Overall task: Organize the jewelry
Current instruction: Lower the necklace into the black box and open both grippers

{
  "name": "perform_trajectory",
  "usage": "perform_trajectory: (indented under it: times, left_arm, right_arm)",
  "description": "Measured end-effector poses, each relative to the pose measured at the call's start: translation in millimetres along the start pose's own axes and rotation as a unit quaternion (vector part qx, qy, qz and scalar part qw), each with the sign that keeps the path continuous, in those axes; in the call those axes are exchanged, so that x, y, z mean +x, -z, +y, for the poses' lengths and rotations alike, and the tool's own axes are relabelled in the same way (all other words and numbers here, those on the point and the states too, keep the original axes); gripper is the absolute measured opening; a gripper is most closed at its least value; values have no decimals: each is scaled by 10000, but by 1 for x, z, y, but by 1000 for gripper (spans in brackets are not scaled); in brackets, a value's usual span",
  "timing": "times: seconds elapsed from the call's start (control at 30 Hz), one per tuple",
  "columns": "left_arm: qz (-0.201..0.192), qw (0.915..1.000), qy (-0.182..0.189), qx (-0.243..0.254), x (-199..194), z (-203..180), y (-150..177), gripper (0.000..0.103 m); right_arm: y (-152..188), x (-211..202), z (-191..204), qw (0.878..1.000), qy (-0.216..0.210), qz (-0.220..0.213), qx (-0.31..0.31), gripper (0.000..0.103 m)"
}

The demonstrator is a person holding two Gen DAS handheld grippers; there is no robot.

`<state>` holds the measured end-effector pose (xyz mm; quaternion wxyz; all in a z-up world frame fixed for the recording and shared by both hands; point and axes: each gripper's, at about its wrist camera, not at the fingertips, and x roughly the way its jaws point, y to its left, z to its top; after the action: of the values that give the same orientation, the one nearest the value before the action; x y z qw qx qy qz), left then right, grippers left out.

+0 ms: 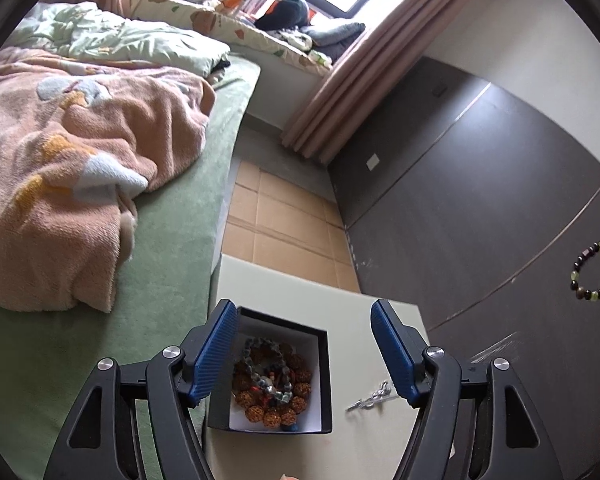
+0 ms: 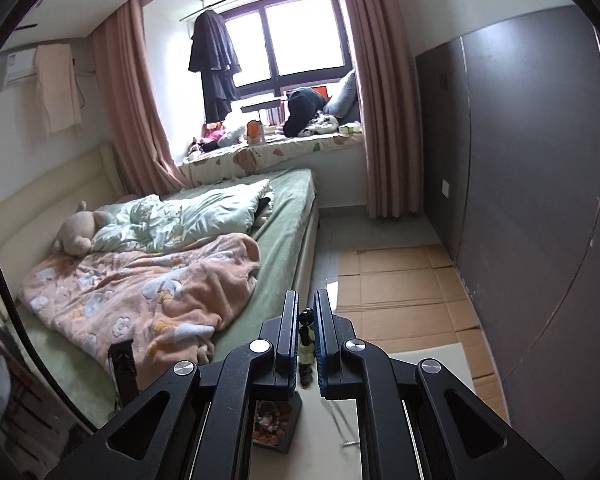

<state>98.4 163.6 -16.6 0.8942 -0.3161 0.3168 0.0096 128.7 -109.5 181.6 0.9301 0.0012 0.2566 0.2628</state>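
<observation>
Two tongs above the box [image 1: 324, 376]: left [image 1: 304, 356] wide, right [image 2: 306, 342] clamping bracelet [image 2: 306, 354].

Soft daylight from the overexposed window [image 2: 296, 36], sharp frames, heavy fisheye bending, dark vignetted corners.

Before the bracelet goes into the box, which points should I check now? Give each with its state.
1. Right gripper shut on the beaded bracelet: ok.
2. Bracelet hangs free, clear of the table: ok.
3. Box open, no lid on it: ok.
4. Left gripper open and empty: ok.
5. Room left inside the box, already holding beads: cannot tell.
6. Silver piece on the table, apart from the box: ok.
</observation>
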Motion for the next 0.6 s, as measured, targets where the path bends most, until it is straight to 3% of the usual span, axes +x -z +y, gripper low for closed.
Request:
perform_trajectory:
  times: [0.27,0.33,0.4,0.6]
  left_arm:
    - [-133,9999,-86,-53,-16,14,-4,72]
    - [-142,9998,-161,-23,-18,17,-5,78]
    - [-181,9996,-205,-29,-21,22,-6,90]
    - [-255,9987,-435,-108,-27,40,-10,93]
  right_arm:
    - [23,41,26,9986,-289,426,-102,9]
    - [34,57,30,9975,-373,592,-92,9]
    - [49,78,34,9954,-484,823,-50,9]
    - [89,133,40,9879,-695,1386,82,9]
